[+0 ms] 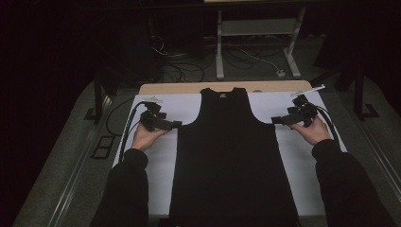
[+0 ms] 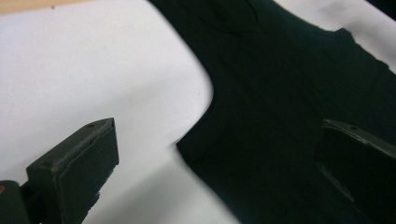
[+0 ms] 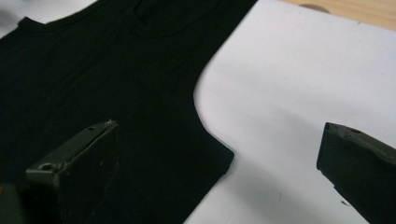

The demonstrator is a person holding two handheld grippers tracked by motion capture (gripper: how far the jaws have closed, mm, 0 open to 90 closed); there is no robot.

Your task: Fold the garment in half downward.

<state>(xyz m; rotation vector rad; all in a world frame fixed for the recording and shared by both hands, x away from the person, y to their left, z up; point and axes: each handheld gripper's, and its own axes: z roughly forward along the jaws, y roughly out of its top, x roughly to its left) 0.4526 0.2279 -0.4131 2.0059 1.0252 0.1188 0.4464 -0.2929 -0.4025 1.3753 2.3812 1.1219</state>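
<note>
A black sleeveless top (image 1: 231, 151) lies flat on a white sheet (image 1: 302, 156), neck at the far end and hem at the near edge. My left gripper (image 1: 177, 124) hovers open just off the top's left underarm corner (image 2: 184, 144), one jaw over the sheet and the other over the cloth. My right gripper (image 1: 275, 120) is open at the right underarm corner (image 3: 226, 161), jaws standing wide apart to either side of it. In the left gripper view the top (image 2: 289, 107) fills the right side. In the right gripper view the top (image 3: 102, 79) fills the left side. Nothing is held.
The white sheet covers a wooden table (image 1: 189, 88) whose far edge shows beyond it. Past the table stand a metal frame (image 1: 257, 38) and loose cables (image 1: 184, 66) on the floor. A rail (image 1: 75, 179) runs along the table's left side.
</note>
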